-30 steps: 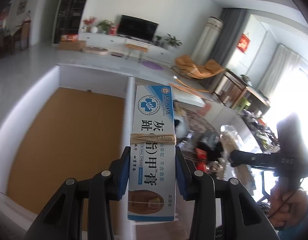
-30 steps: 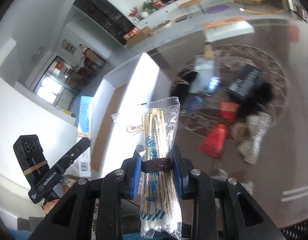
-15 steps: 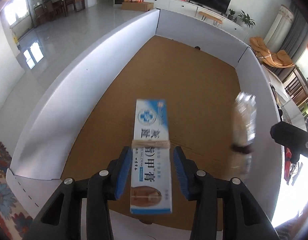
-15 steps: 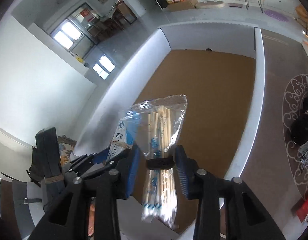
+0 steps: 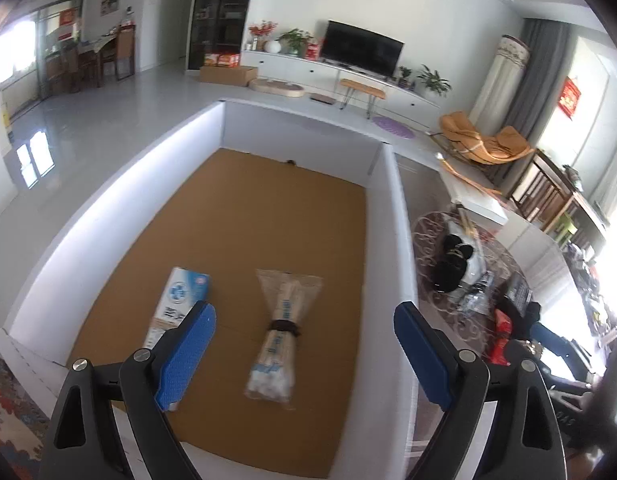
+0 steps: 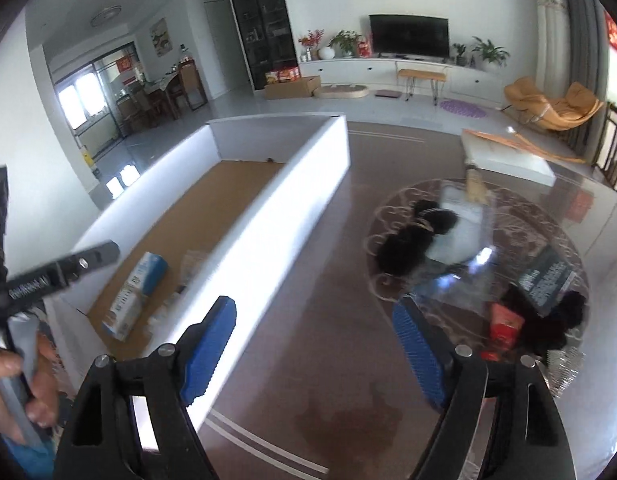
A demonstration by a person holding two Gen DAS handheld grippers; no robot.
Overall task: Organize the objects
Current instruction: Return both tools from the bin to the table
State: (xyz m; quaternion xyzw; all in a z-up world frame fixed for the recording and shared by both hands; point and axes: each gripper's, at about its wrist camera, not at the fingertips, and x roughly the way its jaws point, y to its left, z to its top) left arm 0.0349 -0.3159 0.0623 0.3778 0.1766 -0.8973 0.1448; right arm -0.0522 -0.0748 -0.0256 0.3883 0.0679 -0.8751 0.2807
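A white and blue cream box [image 5: 176, 300] and a clear bag of wooden sticks [image 5: 282, 332] lie side by side on the brown floor of a white-walled open box [image 5: 396, 216]. My left gripper [image 5: 304, 344] is open and empty above them. My right gripper [image 6: 314, 344] is open and empty, over the brown table to the right of the box wall [image 6: 276, 224]. The cream box [image 6: 136, 292] also shows in the right wrist view, and the left gripper [image 6: 56, 276] at its left edge.
A round glass tabletop [image 6: 480, 256] to the right carries a black furry object [image 6: 412, 236], a red packet [image 6: 506, 326], a black box [image 6: 544, 276] and other items. Beyond are a TV [image 5: 362, 50], a cabinet and an orange chair [image 5: 484, 144].
Both grippers have opened and let go. The cream box and the stick bag now lie in the box. The right gripper has swung right, out over the table.
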